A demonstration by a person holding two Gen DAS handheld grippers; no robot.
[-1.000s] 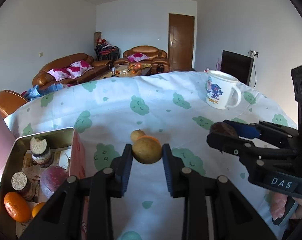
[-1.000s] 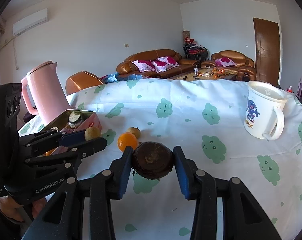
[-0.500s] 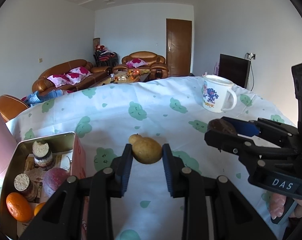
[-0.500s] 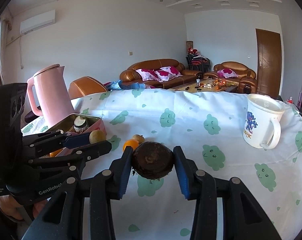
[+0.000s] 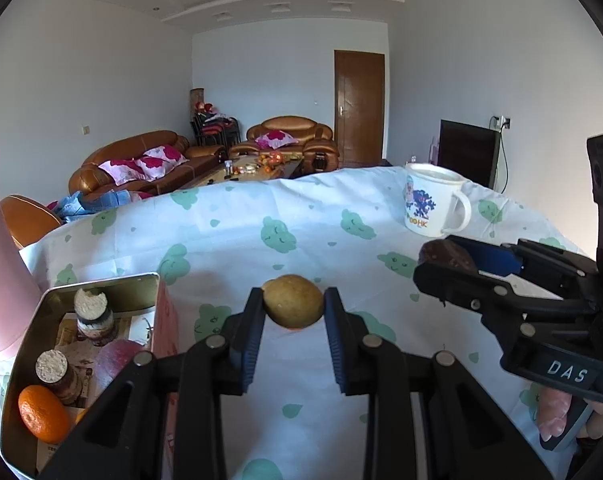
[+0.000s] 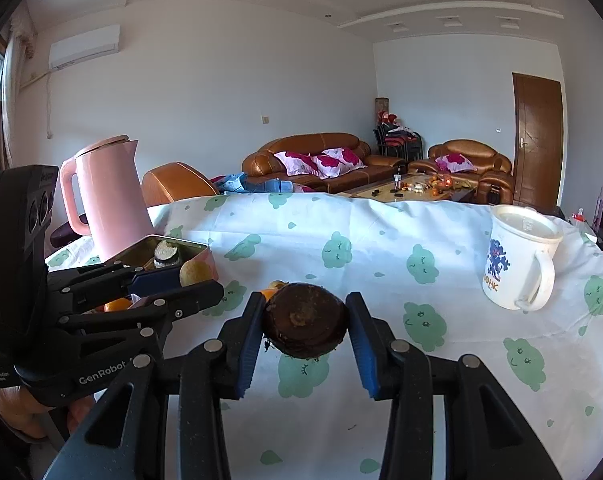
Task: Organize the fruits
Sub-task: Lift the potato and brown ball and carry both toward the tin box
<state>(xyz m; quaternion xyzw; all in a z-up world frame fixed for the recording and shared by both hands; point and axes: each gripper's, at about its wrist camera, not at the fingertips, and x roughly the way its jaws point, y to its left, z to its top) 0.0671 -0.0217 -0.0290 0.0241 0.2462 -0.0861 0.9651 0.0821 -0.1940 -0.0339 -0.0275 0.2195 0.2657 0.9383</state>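
Right now my left gripper (image 5: 293,312) pinches a yellow-green fruit (image 5: 293,301) by its widest part, its skin dull and speckled, while my right gripper (image 6: 303,326) clamps a dark brown, rough-skinned round fruit (image 6: 306,320) the same way, both lifted clear of the patterned tablecloth (image 6: 381,264). I judge that I carry them high so they pass over the rim of the open tin (image 5: 101,280) at my left, where a mandarin (image 5: 43,414) and other fruit already sit.

Setting: a home living room. Brown leather sofas (image 6: 307,156) with pink cushions (image 6: 325,162), a cluttered coffee table (image 6: 415,190), a wall air conditioner (image 6: 84,47), a wooden door (image 6: 537,140). Foreground table wears a cloud-print cloth (image 6: 381,248).
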